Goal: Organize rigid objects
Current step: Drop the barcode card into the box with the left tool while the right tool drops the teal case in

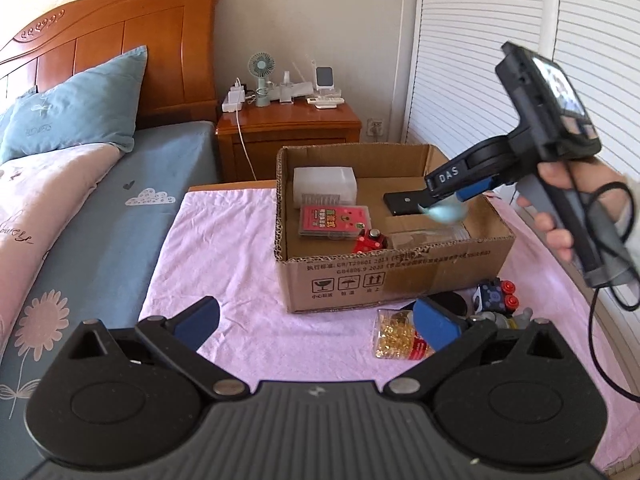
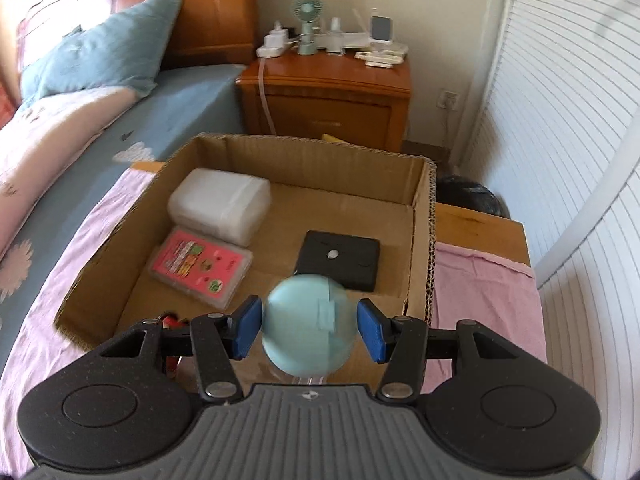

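An open cardboard box (image 1: 400, 280) (image 2: 420, 216) stands on a pink cloth. Inside lie a white plastic case (image 1: 324, 186) (image 2: 220, 204), a pink card case (image 1: 334, 222) (image 2: 200, 266), a black flat block (image 1: 404, 204) (image 2: 338, 264) and a red dotted toy (image 1: 370, 242). My right gripper (image 2: 310, 328) (image 1: 444, 210) is shut on a pale blue ball (image 2: 310, 326) (image 1: 442, 214) and holds it over the box's near right part. My left gripper (image 1: 316, 326) stands open over the cloth in front of the box, nothing between its fingers.
A clear box of gold pins (image 1: 394, 336), a black round thing (image 1: 450, 304) and a blue-and-red toy (image 1: 496, 298) lie on the cloth by the box's front right corner. A bed (image 1: 100, 220) runs along the left. A nightstand (image 1: 288, 136) stands behind the box; louvred doors (image 1: 500, 60) on the right.
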Motion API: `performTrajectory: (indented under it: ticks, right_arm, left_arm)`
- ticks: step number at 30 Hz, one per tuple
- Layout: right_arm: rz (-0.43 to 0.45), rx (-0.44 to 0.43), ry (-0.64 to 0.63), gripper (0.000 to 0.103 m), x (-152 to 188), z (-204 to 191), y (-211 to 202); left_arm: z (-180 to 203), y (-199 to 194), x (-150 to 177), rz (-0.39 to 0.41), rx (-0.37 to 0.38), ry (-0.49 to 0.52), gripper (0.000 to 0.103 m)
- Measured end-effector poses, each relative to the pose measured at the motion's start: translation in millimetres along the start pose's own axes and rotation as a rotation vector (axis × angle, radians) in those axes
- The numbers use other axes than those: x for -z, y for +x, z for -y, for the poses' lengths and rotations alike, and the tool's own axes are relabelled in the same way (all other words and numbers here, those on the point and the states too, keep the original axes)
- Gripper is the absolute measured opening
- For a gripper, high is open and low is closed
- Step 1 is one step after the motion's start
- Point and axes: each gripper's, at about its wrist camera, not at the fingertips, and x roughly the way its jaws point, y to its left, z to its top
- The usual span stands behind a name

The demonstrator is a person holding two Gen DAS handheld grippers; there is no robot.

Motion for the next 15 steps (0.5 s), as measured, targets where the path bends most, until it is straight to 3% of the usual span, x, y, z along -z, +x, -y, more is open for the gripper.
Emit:
performTrajectory:
  ticks: [2, 4, 9, 15]
  right_arm:
    - [0.005, 0.018, 0.017, 0.068, -3, 1, 2]
    - [0.018, 0.035, 0.023, 0.091, -4, 0, 0]
    - [0.05, 0.036, 0.006, 0.1, -1, -3, -19]
    - [0.052, 0.038, 0.009, 0.103, 16, -4, -43]
  left_arm:
    - [-1, 1, 1, -0.003, 0.002, -0.005, 0.102]
    - [-3, 1, 1, -0.005, -0.001, -0.007, 0.102]
    - [-4, 2, 1, -0.013, 0.002, -0.016, 0.102]
    - [-1, -4, 2, -0.015, 0.0, -0.011, 0.102]
